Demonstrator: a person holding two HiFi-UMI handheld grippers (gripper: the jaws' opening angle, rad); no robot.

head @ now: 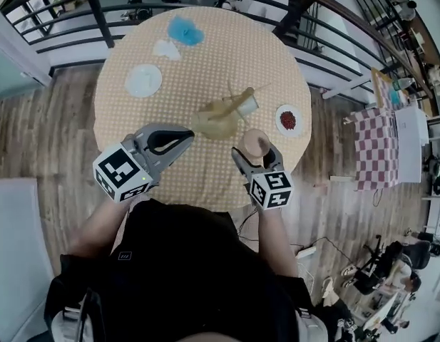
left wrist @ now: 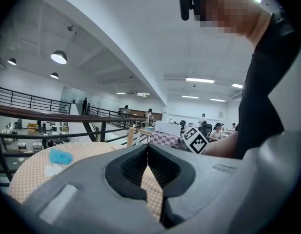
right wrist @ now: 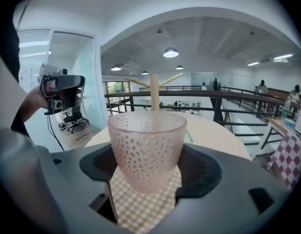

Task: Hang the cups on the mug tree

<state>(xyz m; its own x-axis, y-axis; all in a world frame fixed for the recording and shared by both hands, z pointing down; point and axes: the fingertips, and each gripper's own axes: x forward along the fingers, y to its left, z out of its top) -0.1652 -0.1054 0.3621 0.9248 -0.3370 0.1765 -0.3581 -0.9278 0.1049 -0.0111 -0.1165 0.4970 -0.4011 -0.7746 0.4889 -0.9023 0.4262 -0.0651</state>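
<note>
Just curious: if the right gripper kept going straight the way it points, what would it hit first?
Probably the mug tree, straight beyond the pink cup held in the right gripper.

You stand on a wood-plank floor (head: 48, 134) at a round table (head: 277, 70) with a yellow checked cloth. A black railing (head: 97, 11) runs behind it, round ceiling lamps (left wrist: 58, 57) glow overhead, and beyond is perhaps an open office.

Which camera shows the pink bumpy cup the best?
The right gripper view: the pink cup fills the middle, clamped in the right gripper, its dotted texture clear. The head view shows the cup only small, from above. The left gripper view doesn't show it.
</note>
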